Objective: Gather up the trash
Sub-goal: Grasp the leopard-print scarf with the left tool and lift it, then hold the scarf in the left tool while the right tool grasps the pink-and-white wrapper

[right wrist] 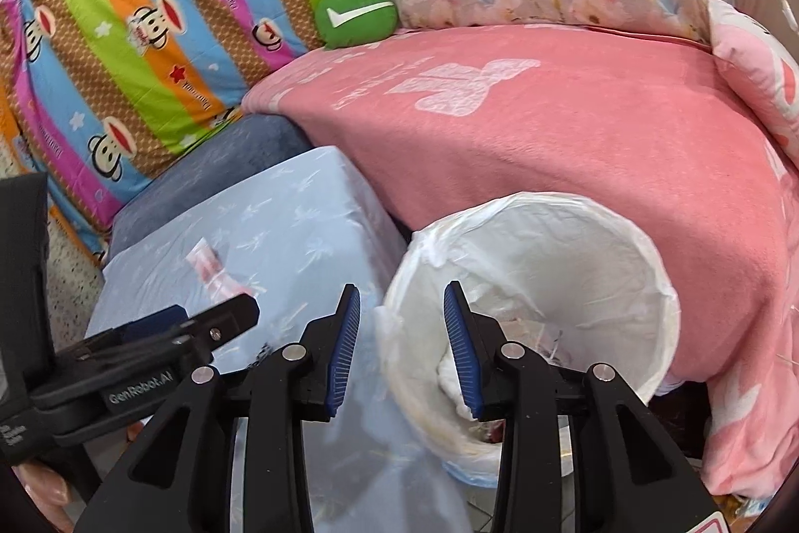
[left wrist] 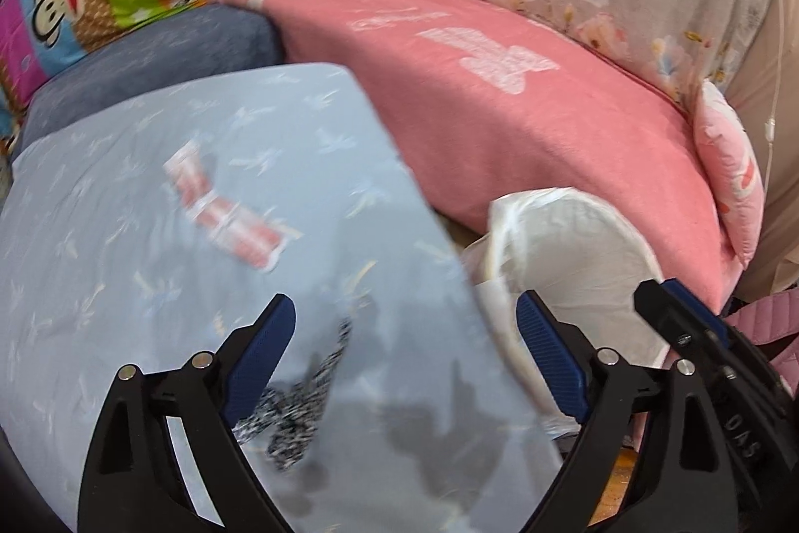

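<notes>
Trash bin [right wrist: 529, 283] with its white liner sits right under my right gripper [right wrist: 402, 343], jaws partly apart, holding nothing. My left gripper [left wrist: 404, 358] gapes wide and empty over the light-blue stool [left wrist: 150, 283], red-and-white wrapper [left wrist: 224, 213] lying there.

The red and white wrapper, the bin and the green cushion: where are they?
red and white wrapper [left wrist: 227, 211]: left wrist view, its middle.
bin [right wrist: 649, 263]: right wrist view, far rim of its white liner.
green cushion [right wrist: 357, 16]: right wrist view, its white tick mark.

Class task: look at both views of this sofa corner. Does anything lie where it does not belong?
Yes. A red-and-white flattened wrapper lies loose on the pale blue patterned cushion, not in the white-lined round bin beside it. A speckled black-and-white scrap also sits on that cushion, between the left tool's open jaws.
</notes>
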